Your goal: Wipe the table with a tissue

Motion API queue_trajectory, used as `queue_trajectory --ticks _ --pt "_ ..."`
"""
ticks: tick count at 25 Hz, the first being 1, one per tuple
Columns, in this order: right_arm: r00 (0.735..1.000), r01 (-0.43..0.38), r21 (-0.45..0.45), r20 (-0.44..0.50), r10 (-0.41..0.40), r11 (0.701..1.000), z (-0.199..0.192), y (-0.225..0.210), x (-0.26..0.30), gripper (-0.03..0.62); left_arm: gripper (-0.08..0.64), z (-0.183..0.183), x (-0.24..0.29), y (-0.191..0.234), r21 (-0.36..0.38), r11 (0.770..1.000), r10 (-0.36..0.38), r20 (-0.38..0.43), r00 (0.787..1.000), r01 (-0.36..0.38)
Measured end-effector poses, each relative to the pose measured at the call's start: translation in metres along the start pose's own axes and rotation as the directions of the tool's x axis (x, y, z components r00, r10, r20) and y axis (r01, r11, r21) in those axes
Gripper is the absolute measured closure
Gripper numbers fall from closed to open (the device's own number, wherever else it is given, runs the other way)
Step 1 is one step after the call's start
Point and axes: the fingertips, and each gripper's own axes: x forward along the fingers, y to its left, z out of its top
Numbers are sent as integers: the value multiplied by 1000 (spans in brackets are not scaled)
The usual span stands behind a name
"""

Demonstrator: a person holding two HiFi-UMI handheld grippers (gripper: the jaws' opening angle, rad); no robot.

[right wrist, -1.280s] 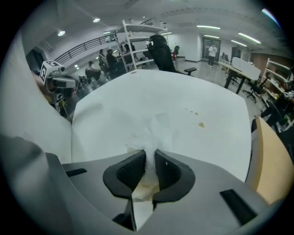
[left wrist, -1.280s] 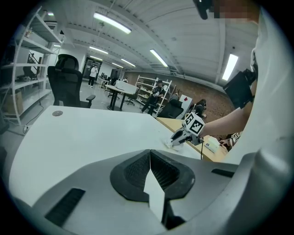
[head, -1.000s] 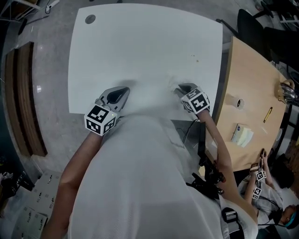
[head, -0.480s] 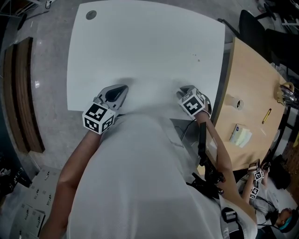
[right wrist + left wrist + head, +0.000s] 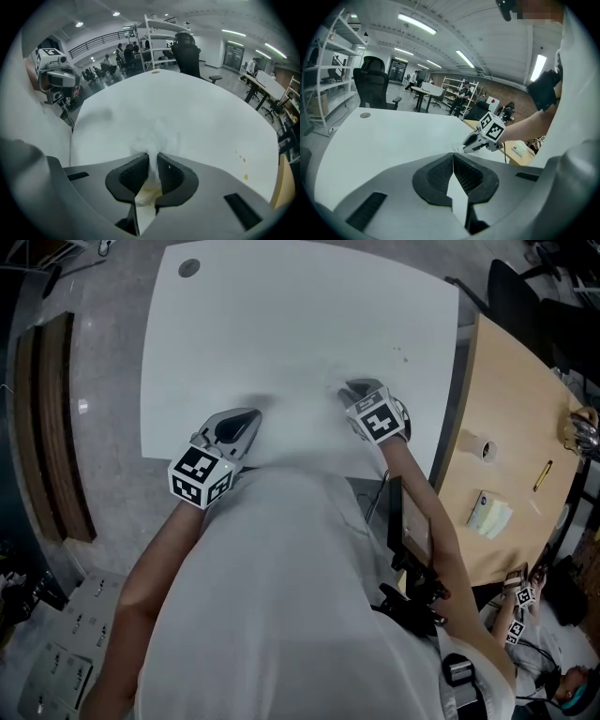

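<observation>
Right hand-held gripper (image 5: 350, 391) slid left; its view alone shows tissue (image 5: 152, 133).

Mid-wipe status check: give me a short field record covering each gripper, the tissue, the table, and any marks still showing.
left gripper: jaws together, nothing between them, over the table's near edge
right gripper: closed on the tissue, pointing steeply down
tissue: white, crumpled, bunched ahead of the jaws on the table top
table: white top
marks: small brownish specks to the right of the right gripper, apart from the tissue
</observation>
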Motion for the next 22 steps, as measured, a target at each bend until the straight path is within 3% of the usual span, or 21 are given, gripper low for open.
queue_trajectory --ticks 2,5,9,11,12,13,16,17,18,19,22 --pt "1000 4 22 11 -4 1000 12 -7 6 534 552 1 -3 1 2 1000 12 1 1000 -12" --pt "999 30 141 37 -35 990 24 -26 8 535 552 0 -7 3 2 1000 23 -1 1000 -23" --pt "991 119 293 24 -132 949 12 -61 -8 535 552 -2 -8 3 1 1000 28 1 1000 -28" --pt "988 57 448 104 -116 892 2 -71 -28 535 552 -1 -8 1 1 1000 25 7 1000 -25" --pt "981 -8 534 168 -96 845 -3 -73 -39 535 553 -2 -7 1 -1 1000 23 9 1000 -23" --pt "970 -89 614 232 -72 784 -8 -75 -48 535 552 -2 -6 1 -3 1000 20 9 1000 -20" --pt "919 -321 772 393 -15 548 -27 -76 -56 535 552 -6 -3 -3 -6 1000 7 4 1000 -7" --pt "910 -355 794 415 -14 494 -33 -76 -54 535 552 -7 -2 -5 -4 1000 2 3 1000 -2" --pt "908 -362 805 418 -16 471 -37 -76 -50 535 552 -6 -1 -6 -2 1000 -2 3 1000 2" --pt "913 -354 809 409 -15 469 -39 -75 -46 535 552 -5 -1 -7 0 1000 -4 4 1000 4" --pt "931 -318 806 365 3 500 -28 -71 -31 535 552 -1 -3 -6 1 1000 6 10 1000 -6"
